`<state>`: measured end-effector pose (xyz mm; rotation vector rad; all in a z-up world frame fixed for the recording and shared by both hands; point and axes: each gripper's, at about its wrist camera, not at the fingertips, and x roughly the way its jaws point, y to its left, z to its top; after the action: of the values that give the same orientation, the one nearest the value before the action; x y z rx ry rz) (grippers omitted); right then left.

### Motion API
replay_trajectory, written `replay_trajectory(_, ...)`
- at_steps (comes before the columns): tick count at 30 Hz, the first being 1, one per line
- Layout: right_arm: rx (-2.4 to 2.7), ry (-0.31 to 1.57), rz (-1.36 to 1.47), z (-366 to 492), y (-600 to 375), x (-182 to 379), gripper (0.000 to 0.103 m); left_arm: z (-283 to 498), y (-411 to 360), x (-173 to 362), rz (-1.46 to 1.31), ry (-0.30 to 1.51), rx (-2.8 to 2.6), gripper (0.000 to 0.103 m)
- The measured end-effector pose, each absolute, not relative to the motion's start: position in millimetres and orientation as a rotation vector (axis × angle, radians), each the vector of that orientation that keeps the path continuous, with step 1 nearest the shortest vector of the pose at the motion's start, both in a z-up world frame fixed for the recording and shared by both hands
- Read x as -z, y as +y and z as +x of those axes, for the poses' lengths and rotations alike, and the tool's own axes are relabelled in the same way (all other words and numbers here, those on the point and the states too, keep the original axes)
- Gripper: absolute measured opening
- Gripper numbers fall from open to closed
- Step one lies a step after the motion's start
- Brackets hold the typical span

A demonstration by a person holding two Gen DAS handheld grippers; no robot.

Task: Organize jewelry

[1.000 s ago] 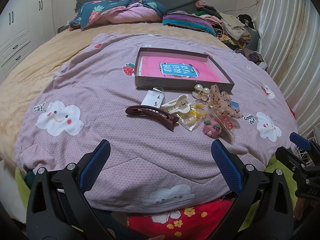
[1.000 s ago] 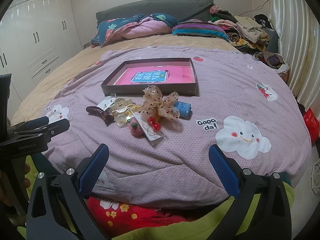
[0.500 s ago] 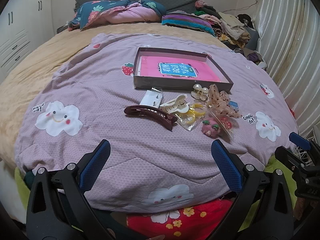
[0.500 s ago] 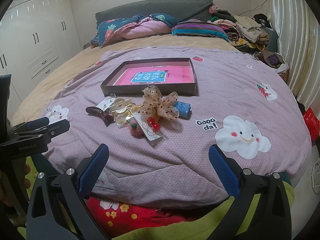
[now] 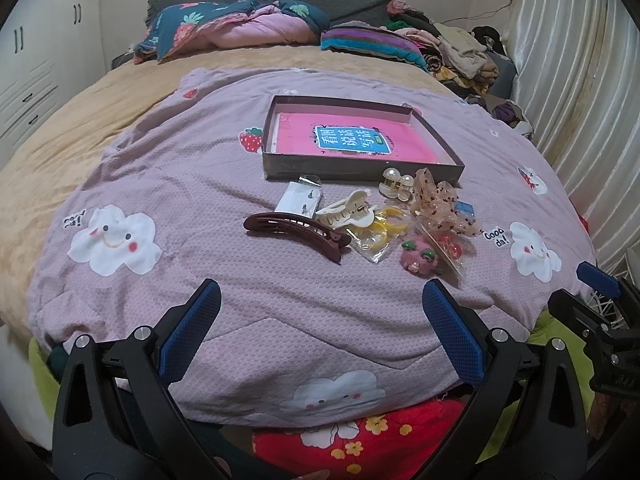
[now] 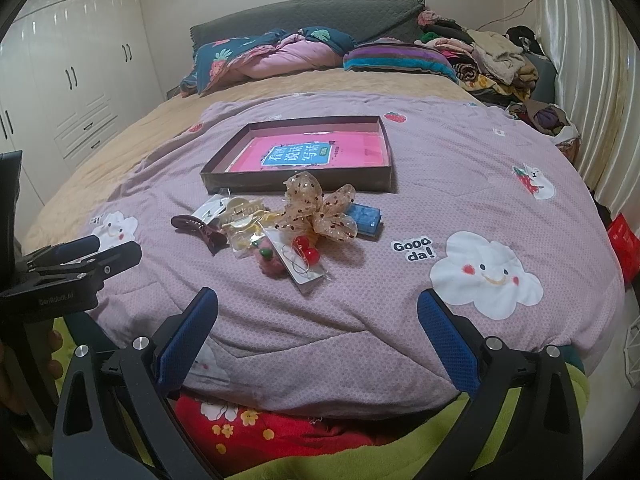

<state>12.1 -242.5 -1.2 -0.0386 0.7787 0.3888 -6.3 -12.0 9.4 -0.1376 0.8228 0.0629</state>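
Now the left gripper point(image 5: 320, 320) hangs over the near edge of the lilac quilt point(image 5: 168, 184), its blue pads spread wide apart and holding nothing. So does the right gripper point(image 6: 318, 320), equally wide and empty. In the left wrist view the jewelry lies in a loose heap at about 1 o'clock from the gripper: a dark maroon hair clip point(image 5: 296, 233), a cream claw clip point(image 5: 347, 213) touching its far end, a small clear packet point(image 5: 301, 198) just behind, a pearl clip point(image 5: 396, 185) and a spotted organza bow point(image 5: 440, 206) at the heap's 3 o'clock side, with a pink fuzzy piece point(image 5: 418, 258) nearest the camera. Beyond the heap, at 12 o'clock, sits the shallow brown box point(image 5: 280, 168) with a pink booklet point(image 5: 352, 142) lying flat inside
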Motion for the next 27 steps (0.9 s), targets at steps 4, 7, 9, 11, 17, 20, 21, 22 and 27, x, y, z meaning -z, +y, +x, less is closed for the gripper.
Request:
replay_trajectory(4, -0.384, 0.781, -0.032, 14.4, -244.0, 0.9, 0.099, -6.4, -11.4, -9.3, -0.138, 0.825, -0.062, 0.095)
replay_trajectory(7, -0.384, 0.784, -0.025, 18.1, -246.3, 0.7, 0.099, -3.8, -11.0, -7.7, -0.139, 0.828, -0.061, 0.095)
replay_trajectory(9, -0.383, 0.786, -0.021, 19.7, -249.1, 0.0, 0.099, -3.6, -11.9, -7.6, -0.139, 0.83, -0.06, 0.095)
replay_trajectory(11, -0.381, 0.786, -0.019, 21.5, -250.7, 0.2, 0.099, 0.9, -10.9, -5.7, -0.139, 0.835, -0.059, 0.095)
replay_trajectory(17, -0.381, 0.793, -0.005, 28.1, -255.3, 0.1, 0.099, 9.8, -12.6, -3.5, -0.141, 0.844, -0.051, 0.095)
replay_trajectory(20, -0.376, 0.794, 0.005, 33.4, -258.5, -0.4, 0.099, 17.2, -9.2, -2.0, -0.153, 0.853, -0.049, 0.095)
replay_trajectory(21, -0.376, 0.796, 0.007, 34.8, -258.8, 0.0, 0.099, 20.1, -7.7, -1.2, -0.16, 0.857, -0.048, 0.095)
replay_trajectory(22, -0.375, 0.799, 0.009, 37.7, -259.3, 0.1, 0.099, 22.4, -5.4, -1.1, -0.165, 0.859, -0.05, 0.095)
replay_trajectory(27, -0.392, 0.81, 0.014, 51.9, -259.0, -1.1, 0.099, 36.2, 6.7, -1.7, -0.182, 0.864, -0.068, 0.095)
